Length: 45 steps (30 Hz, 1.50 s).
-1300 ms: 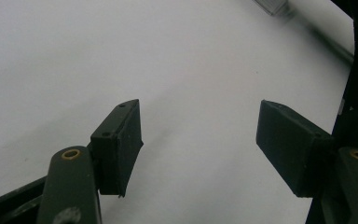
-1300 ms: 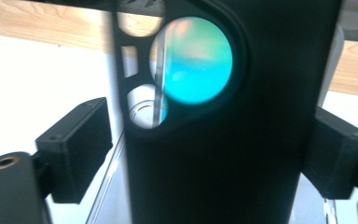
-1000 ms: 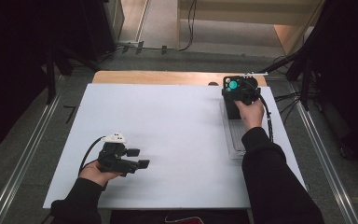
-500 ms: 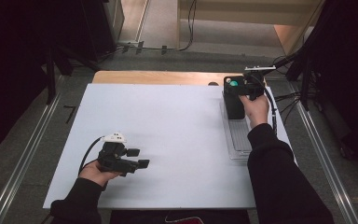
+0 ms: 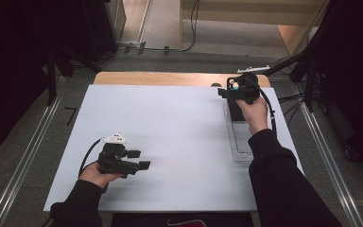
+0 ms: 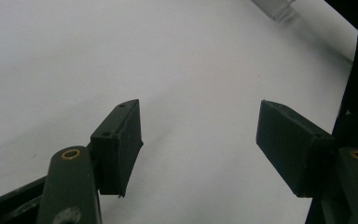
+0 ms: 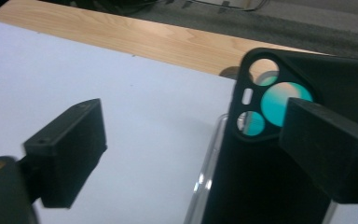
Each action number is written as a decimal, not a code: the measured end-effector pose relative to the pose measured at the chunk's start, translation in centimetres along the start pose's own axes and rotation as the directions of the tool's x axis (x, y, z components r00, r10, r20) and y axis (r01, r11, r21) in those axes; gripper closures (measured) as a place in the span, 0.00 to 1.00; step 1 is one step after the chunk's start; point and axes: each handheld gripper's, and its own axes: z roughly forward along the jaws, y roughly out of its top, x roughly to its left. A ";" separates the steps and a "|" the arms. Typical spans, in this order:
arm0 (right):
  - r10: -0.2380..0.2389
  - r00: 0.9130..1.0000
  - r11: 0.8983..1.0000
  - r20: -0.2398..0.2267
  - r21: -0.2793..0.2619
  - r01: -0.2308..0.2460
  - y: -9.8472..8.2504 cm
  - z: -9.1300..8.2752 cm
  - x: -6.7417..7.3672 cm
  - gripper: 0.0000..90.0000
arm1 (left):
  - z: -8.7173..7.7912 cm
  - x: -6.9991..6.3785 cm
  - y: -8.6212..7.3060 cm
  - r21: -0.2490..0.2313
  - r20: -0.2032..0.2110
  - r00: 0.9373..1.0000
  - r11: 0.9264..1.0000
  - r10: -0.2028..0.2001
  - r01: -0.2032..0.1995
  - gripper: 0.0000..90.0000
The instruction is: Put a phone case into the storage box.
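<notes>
Where tongs (image 7: 186, 154) overlap — phone case (image 7: 270, 186) half-hidden

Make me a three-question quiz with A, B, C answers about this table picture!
1. Where does the black phone case lie?
A. by the table's right edge
B. by the left gripper
C. on the floor

2. What colour shows through the case's camera holes?
A. red
B. teal
C. yellow

3. How are the left gripper jaws?
A. clamped on a cup
B. shut tight
C. open, with nothing between

Answers: 1 A, the high view shows it under the right gripper at the white table edge. 2 B, teal fills the round holes. 3 C, bare table shows between them.
</notes>
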 end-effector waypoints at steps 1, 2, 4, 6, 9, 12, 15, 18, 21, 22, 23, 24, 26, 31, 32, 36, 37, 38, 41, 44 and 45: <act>0.001 1.000 1.000 -0.019 0.001 -0.001 -0.1 -0.1 0.2 0.07 | 0.0 0.0 0.0 0.000 0.001 1.000 1.000 -0.001 0.001 0.35; 0.003 0.999 1.000 -0.034 0.003 -0.003 -0.2 -0.1 0.4 0.07 | 0.0 0.0 0.0 0.000 0.002 1.000 1.000 -0.001 0.001 0.35; -0.001 0.998 1.000 -0.059 0.015 0.002 -0.4 -0.2 0.9 0.07 | 0.0 0.0 0.0 0.000 0.001 1.000 1.000 -0.001 0.001 0.35; -0.015 0.997 0.999 -0.079 0.036 0.018 -0.6 -0.2 1.4 0.16 | 0.0 0.1 0.0 0.004 0.002 1.000 1.000 0.002 -0.002 0.35; -0.028 0.995 0.999 -0.099 0.043 0.032 -1.0 -0.3 2.1 0.16 | -0.1 0.1 0.0 0.002 -0.001 1.000 1.000 0.005 -0.005 0.35; -0.015 0.992 0.999 -0.125 0.027 0.019 -1.6 -0.5 2.5 0.16 | -0.2 0.2 0.0 0.001 -0.001 1.000 1.000 0.004 -0.004 0.35; -0.029 0.989 0.998 -0.142 0.051 0.037 -1.8 -0.5 3.0 0.16 | -0.2 0.2 0.0 0.000 0.000 1.000 1.000 0.006 -0.006 0.35; -0.036 0.983 0.997 -0.180 0.059 0.047 -2.2 -0.5 3.6 0.16 | -0.3 0.2 0.1 0.003 0.000 1.000 1.000 0.005 -0.005 0.35; -0.041 0.977 0.996 -0.210 0.070 0.057 -2.6 -0.6 4.2 0.16 | -0.3 0.2 0.2 0.000 0.006 1.000 1.000 0.006 -0.006 0.35; -0.041 0.975 0.996 -0.218 0.073 0.058 -2.8 -0.7 4.3 0.17 | -0.3 0.2 0.2 0.000 0.007 1.000 1.000 0.008 -0.008 0.35; -0.041 0.974 0.995 -0.223 0.081 0.061 -2.9 -0.8 4.5 0.19 | -0.2 0.2 0.2 0.000 0.007 1.000 1.000 0.009 -0.009 0.35; -0.047 0.973 0.994 -0.226 0.083 0.068 -3.1 -0.9 4.6 0.20 | -0.2 0.2 0.2 0.001 0.009 1.000 1.000 0.007 -0.007 0.35; -0.056 0.969 0.993 -0.241 0.086 0.078 -3.4 -1.1 4.9 0.21 | -0.2 0.2 0.3 0.005 0.010 1.000 1.000 0.014 -0.014 0.35; -0.073 0.957 0.989 -0.280 0.101 0.105 -4.4 -1.7 5.6 0.22 | -0.2 0.2 0.4 0.009 0.018 1.000 1.000 0.018 -0.018 0.35; -0.078 0.954 0.988 -0.291 0.106 0.113 -4.6 -1.9 5.8 0.22 | -0.2 0.2 0.5 0.009 0.021 1.000 1.000 0.021 -0.021 0.35; -0.112 0.937 0.979 -0.330 0.123 0.160 -5.5 -2.5 6.4 0.22 | -0.1 0.1 0.6 0.008 0.029 0.999 1.000 0.024 -0.024 0.35; -0.114 0.934 0.977 -0.337 0.131 0.166 -5.6 -2.7 6.5 0.22 | -0.1 0.1 0.6 0.008 0.030 0.999 1.000 0.023 -0.023 0.35; -0.119 0.931 0.976 -0.345 0.133 0.175 -5.8 -2.9 6.5 0.22 | -0.1 0.0 0.6 0.006 0.031 0.999 1.000 0.023 -0.024 0.35; -0.127 0.924 0.973 -0.360 0.136 0.187 -6.5 -3.5 6.8 0.22 | 0.0 -0.1 0.7 0.005 0.035 0.999 1.000 0.029 -0.029 0.35; -0.141 0.919 0.971 -0.367 0.128 0.200 -7.2 -4.0 6.9 0.22 | 0.0 -0.2 0.7 0.005 0.042 0.998 0.999 0.036 -0.036 0.35; -0.140 0.918 0.972 -0.370 0.126 0.199 -7.3 -4.1 7.0 0.22 | 0.0 -0.2 0.7 0.006 0.042 0.998 0.999 0.036 -0.036 0.35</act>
